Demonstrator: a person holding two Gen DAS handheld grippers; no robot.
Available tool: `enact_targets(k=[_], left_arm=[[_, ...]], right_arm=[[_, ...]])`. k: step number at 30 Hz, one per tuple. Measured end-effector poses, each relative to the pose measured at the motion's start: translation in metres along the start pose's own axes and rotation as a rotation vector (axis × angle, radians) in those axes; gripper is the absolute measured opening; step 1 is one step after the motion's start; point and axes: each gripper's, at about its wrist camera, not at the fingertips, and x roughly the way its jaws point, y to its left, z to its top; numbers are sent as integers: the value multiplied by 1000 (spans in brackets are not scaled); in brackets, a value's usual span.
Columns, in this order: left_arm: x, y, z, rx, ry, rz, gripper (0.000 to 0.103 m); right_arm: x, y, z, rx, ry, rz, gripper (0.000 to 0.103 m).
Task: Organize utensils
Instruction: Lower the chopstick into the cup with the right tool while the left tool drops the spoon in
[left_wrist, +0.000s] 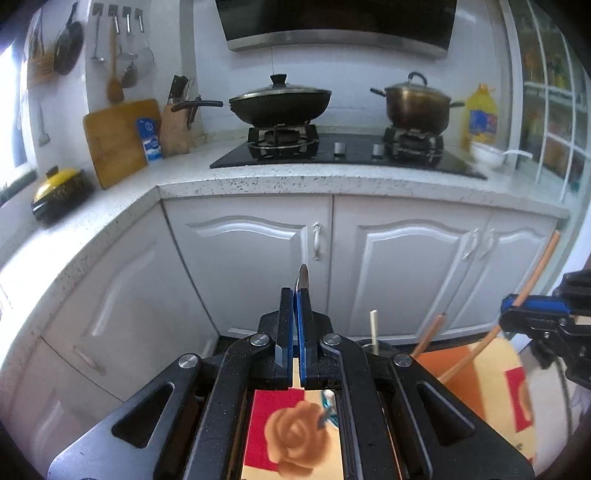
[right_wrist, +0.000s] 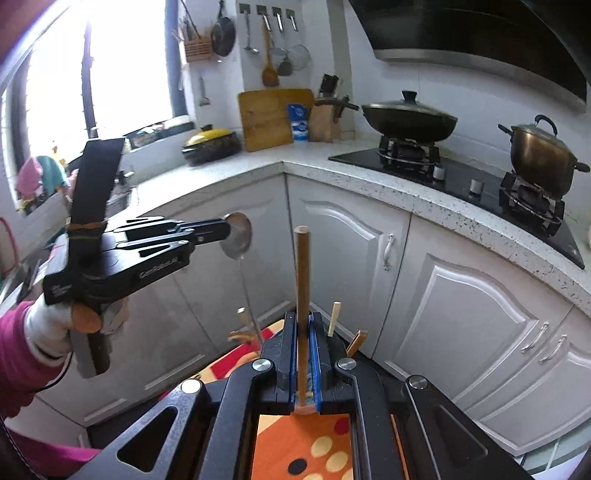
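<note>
Spoon (right_wrist: 237, 236) in left hand-held gripper (right_wrist: 225, 230)

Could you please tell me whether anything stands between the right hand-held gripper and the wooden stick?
Nothing visible does: the right hand-held gripper is shut on the wooden stick, which stands upright between its jaws. The left hand-held gripper, shut on a metal spoon, is off to the side, apart from it.
</note>
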Motion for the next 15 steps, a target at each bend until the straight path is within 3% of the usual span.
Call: enact_targets(k=[6,15], left_arm=[[31,-19,-13,59,26,37,0],[56,-34,-21,104,71,52,0]], right_arm=[[31,-12,4,43,-1,-1,6],[32,-10,15,13,-2,26,6]])
